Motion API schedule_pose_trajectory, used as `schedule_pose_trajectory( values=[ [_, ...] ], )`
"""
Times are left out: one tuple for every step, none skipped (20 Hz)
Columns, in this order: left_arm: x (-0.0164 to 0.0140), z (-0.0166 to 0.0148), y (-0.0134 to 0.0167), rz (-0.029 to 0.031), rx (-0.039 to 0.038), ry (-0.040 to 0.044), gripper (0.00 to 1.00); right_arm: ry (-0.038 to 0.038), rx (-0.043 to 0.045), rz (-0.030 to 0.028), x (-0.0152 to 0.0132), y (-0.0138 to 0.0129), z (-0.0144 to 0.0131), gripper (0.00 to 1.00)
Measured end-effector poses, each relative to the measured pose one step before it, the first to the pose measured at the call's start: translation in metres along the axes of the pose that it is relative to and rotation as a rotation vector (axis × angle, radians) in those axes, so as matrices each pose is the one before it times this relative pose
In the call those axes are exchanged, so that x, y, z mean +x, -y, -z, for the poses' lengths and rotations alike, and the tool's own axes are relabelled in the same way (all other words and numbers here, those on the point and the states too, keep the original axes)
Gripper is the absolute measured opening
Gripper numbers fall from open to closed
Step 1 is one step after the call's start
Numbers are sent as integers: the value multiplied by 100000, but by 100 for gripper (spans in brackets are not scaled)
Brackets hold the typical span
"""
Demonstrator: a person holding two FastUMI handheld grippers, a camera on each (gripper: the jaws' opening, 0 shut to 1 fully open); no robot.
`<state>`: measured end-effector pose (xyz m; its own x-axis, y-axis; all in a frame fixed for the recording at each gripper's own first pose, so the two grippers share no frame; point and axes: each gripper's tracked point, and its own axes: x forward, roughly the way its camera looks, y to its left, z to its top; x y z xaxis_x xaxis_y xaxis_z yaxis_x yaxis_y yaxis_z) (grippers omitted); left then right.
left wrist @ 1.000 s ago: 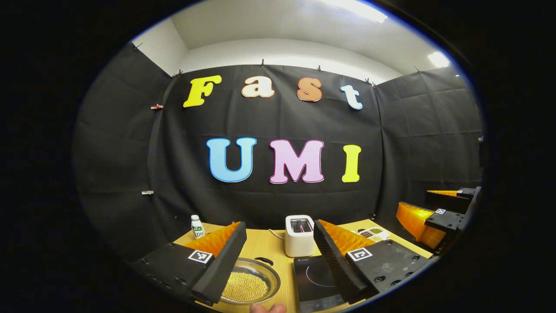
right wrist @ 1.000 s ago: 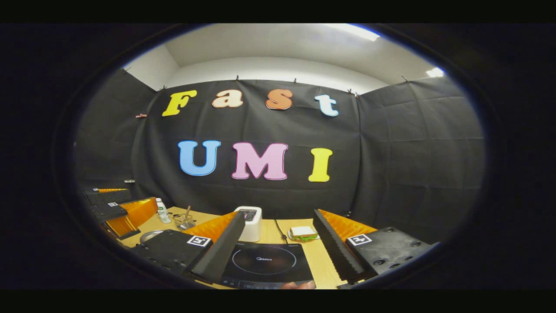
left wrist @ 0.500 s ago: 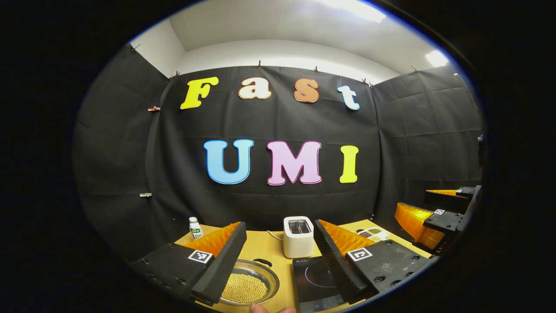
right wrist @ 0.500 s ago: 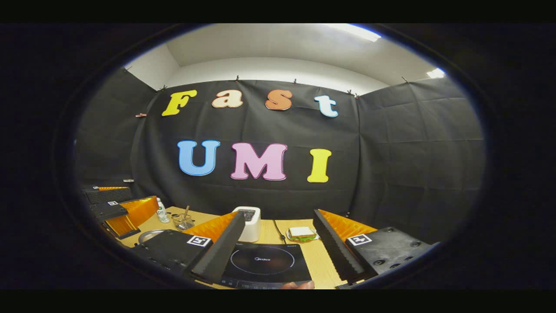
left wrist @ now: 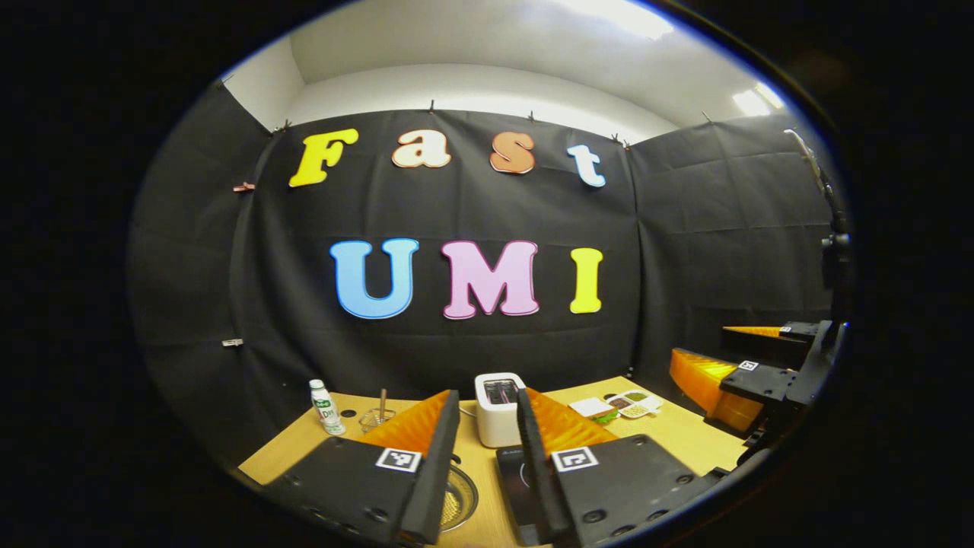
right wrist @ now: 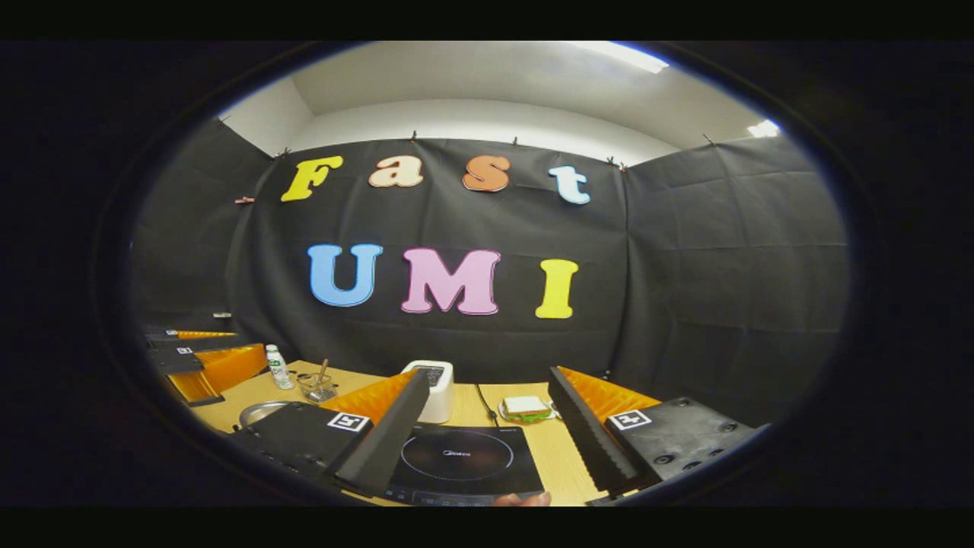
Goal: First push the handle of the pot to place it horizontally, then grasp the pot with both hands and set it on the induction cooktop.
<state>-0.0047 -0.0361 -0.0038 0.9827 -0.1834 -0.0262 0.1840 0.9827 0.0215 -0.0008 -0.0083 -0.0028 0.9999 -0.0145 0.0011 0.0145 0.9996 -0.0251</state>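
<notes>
**Handle push not yet begun; both grippers hang above the table**

The left gripper (left wrist: pixel 487 457) hovers over the wooden table (left wrist: pixel 304 449) with its fingers drawn close, a narrow gap between them and nothing held. Below that gap lies the pot (left wrist: pixel 456 498), a shallow metal pan with yellow grains, just left of the induction cooktop (right wrist: pixel 456 457). The right gripper (right wrist: pixel 487 441) hangs wide open and empty over the cooktop, the pot's rim (right wrist: pixel 259 412) showing at its left.

The first step seems to be in hand. Next, the narrowed fingers must drop beside a handle and nudge it sideways. The pot's handles are mostly hidden, so its axis cannot be judged.
</notes>
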Motion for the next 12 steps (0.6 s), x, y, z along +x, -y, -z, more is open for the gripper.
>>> schedule_pose_trajectory(
  values=[
    [-75,477,180,1488,-627,-2120,33,-142,-79,96,64,27,133,96],
    [-188,601,28,856,-759,-2943,17,-200,38,-7,63,17,84,98],
    [245,1022,-214,-891,-785,-2864,5,-326,-19,8,0,11,99,98],
    [-122,746,-110,220,-1553,-2755,5,-343,-124,32,-25,31,126,98],
    [-1,923,127,1108,-1867,-3392,5,-315,-218,14,-101,-40,151,98],
    [-63,1223,-27,641,-1055,-4280,5,-195,-41,-102,-32,-30,150,98],
    [-106,1250,-274,-261,165,-4791,5,-360,58,-124,-55,-32,143,96],
    [-102,1180,-435,-431,1058,-4276,5,-623,46,-74,-54,2,197,96],
    [-19,1192,-298,71,1061,-3756,5,-509,51,-212,-49,-39,270,98],
    [-164,1393,-185,430,864,-3697,5,-551,79,-224,-43,-54,91,96],
    [-203,1221,-295,441,564,-3543,5,-516,57,-183,36,10,330,96],
    [-175,1320,-293,588,564,-3699,5,-512,-46,-101,-88,-4,175,96]
  ],
)
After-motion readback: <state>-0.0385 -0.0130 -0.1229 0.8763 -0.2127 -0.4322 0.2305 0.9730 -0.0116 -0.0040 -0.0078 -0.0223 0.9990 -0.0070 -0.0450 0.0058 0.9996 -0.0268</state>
